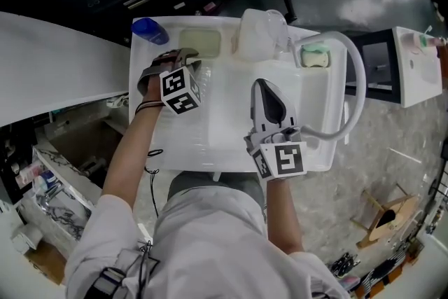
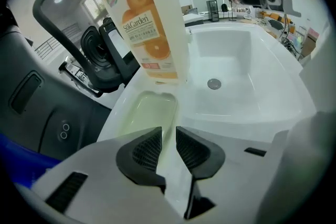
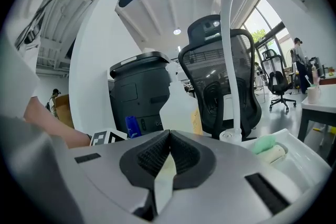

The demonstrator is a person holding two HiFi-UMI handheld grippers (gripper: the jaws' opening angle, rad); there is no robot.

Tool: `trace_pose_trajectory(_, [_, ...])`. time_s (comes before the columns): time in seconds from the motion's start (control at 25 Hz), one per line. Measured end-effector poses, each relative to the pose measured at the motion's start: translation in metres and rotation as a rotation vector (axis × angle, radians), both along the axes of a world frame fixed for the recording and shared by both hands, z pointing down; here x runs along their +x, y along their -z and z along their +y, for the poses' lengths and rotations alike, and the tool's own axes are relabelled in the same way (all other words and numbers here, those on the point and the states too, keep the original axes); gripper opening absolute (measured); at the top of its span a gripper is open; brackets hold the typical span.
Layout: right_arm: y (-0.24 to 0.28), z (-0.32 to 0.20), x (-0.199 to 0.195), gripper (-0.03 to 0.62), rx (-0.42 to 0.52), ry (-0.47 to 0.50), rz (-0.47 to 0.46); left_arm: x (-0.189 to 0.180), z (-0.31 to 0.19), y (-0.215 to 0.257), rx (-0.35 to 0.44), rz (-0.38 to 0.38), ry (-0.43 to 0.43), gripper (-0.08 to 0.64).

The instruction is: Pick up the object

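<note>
We see the left gripper [image 2: 168,134] at the sink's [image 1: 231,124] back-left edge, jaws slightly apart and empty, aimed at the recessed soap tray [image 2: 147,110]. The orange-labelled bottle [image 2: 149,23] stands upright just beyond it, between the tray and the faucet [image 1: 353,80]. The right gripper [image 3: 168,139] is over the basin, jaws closed on nothing.

Head view looks down; gripper views share bottle [image 2: 149,23].
</note>
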State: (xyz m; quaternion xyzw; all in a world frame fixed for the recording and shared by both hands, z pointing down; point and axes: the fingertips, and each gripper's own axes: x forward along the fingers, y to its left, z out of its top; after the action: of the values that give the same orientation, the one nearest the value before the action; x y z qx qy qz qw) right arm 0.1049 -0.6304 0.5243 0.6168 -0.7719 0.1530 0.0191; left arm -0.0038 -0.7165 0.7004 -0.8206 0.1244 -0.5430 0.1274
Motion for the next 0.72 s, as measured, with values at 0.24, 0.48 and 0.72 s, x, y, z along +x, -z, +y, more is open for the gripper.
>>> trace_pose_trajectory(0.24, [-0.004, 0.001, -0.001, 0.006, -0.015, 0.024, -0.005, 0.005, -0.004, -0.010, 0.028, -0.021, 0.007, 0.092])
trace_pose_trajectory(0.48, [-0.005, 0.004, -0.002, 0.006, -0.019, 0.042, -0.013, 0.006, -0.007, -0.011, 0.063, -0.050, -0.019, 0.085])
trace_pose_trajectory(0.72, [-0.003, 0.011, -0.003, 0.006, -0.017, 0.046, -0.022, 0.010, 0.004, -0.007, 0.049, -0.038, -0.019, 0.055])
